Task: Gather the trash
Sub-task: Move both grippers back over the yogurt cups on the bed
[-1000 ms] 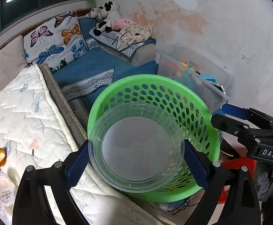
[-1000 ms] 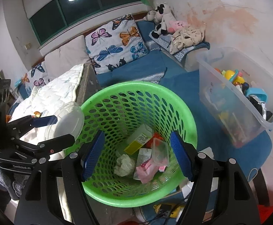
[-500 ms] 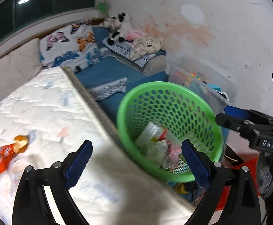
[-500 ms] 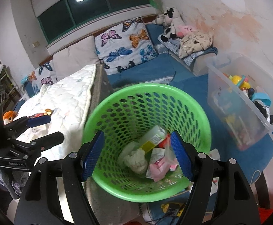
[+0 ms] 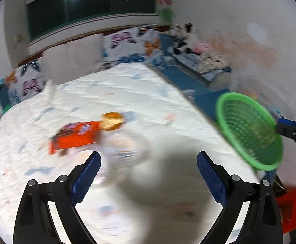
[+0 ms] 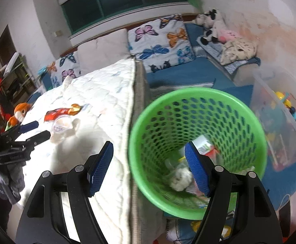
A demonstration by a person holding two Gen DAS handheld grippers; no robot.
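An orange snack wrapper (image 5: 76, 136) lies on the white quilted mattress (image 5: 127, 89), with a golden-brown wrapper (image 5: 112, 120) at its end and a clear plastic cup (image 5: 125, 144) beside it. My left gripper (image 5: 149, 162) hovers just short of them, open and empty; this view is blurred. The green mesh basket (image 6: 188, 91) stands against the mattress edge and holds crumpled paper (image 6: 180, 179), a carton (image 6: 202, 144) and other scraps. My right gripper (image 6: 149, 158) hangs open above the basket's left rim, holding nothing. The left gripper (image 6: 34, 130) shows there near the wrapper (image 6: 60, 111).
A clear storage bin (image 6: 280, 122) full of toys stands right of the basket on blue bedding. Butterfly pillows (image 6: 160, 38) and plush toys (image 6: 209, 24) line the wall. An orange plush (image 6: 20, 109) lies at the mattress's far left. A red crate (image 5: 290, 203) is on the floor.
The clear round container that my left gripper held over the basket is gone from its fingers. That gripper swung left over the mattress to the wrappers. My right gripper shifted a little left.
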